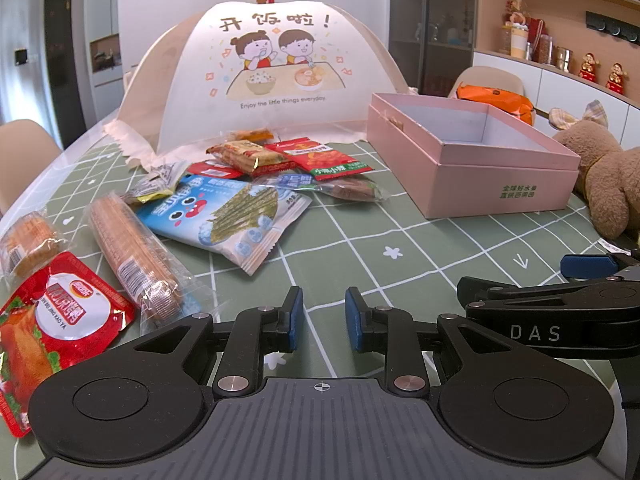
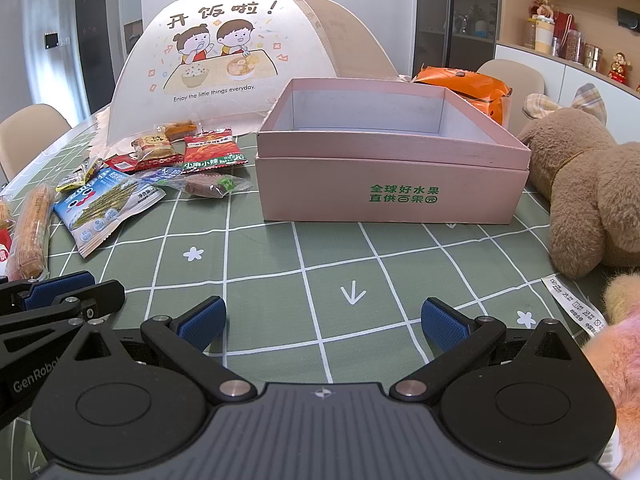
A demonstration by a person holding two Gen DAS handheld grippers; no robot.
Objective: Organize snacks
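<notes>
Several snack packs lie in a loose pile on the green checked tablecloth: a blue seaweed pack [image 1: 224, 216] [image 2: 106, 204], a long biscuit sleeve [image 1: 132, 252] [image 2: 32, 232], a red roast-duck pack [image 1: 56, 320] and small red packs [image 1: 320, 158] [image 2: 212, 152]. An open pink box [image 1: 480, 164] [image 2: 388, 152], empty inside, stands to their right. My left gripper [image 1: 322, 318] is slightly open and empty, low over the cloth right of the biscuit sleeve. My right gripper [image 2: 324, 320] is wide open and empty in front of the box.
A mesh food cover [image 1: 276, 64] [image 2: 224, 52] stands behind the snacks. A brown plush toy [image 1: 604, 176] [image 2: 588, 192] lies right of the box, with a pink plush [image 2: 616, 360] nearer. An orange bag [image 1: 496, 98] [image 2: 464, 82] sits behind the box. Chairs ring the table.
</notes>
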